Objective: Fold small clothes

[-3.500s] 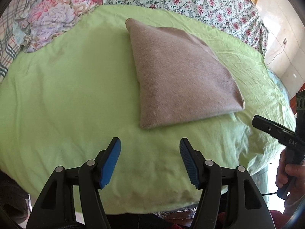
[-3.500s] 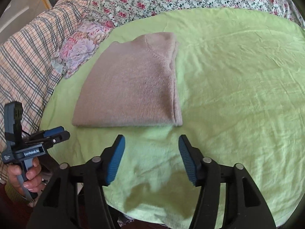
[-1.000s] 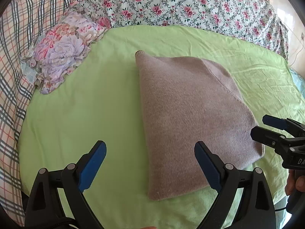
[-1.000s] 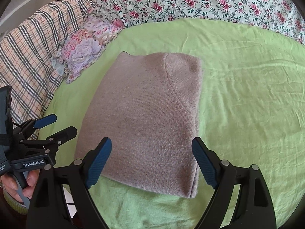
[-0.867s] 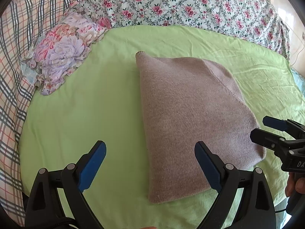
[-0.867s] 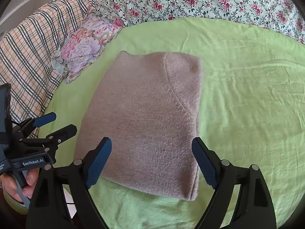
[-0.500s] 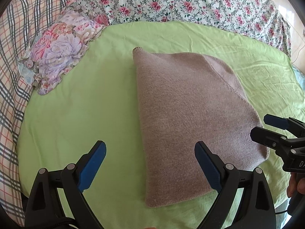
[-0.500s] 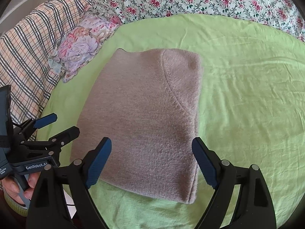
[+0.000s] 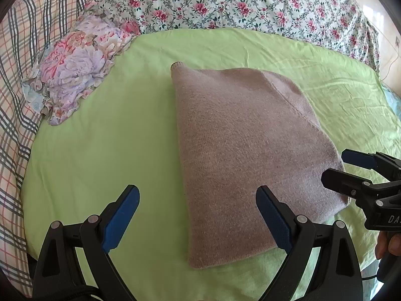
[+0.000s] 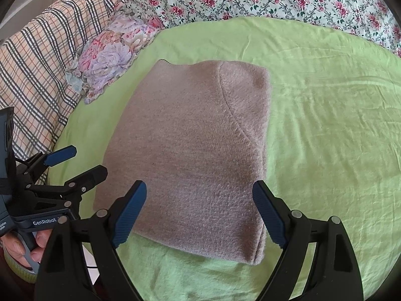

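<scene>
Taupe knit garment (image 9: 240, 150): one, folded; two grippers, jaws wide apart.

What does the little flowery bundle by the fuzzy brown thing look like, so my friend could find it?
Start at the big light green sheet covering the bed. At its far left edge, where the checked blanket begins, lies the crumpled flowery bundle, apart from the folded brown knit garment. Its big pink and lilac blooms and frilly edge set it apart from the small-rose cover behind.
</scene>
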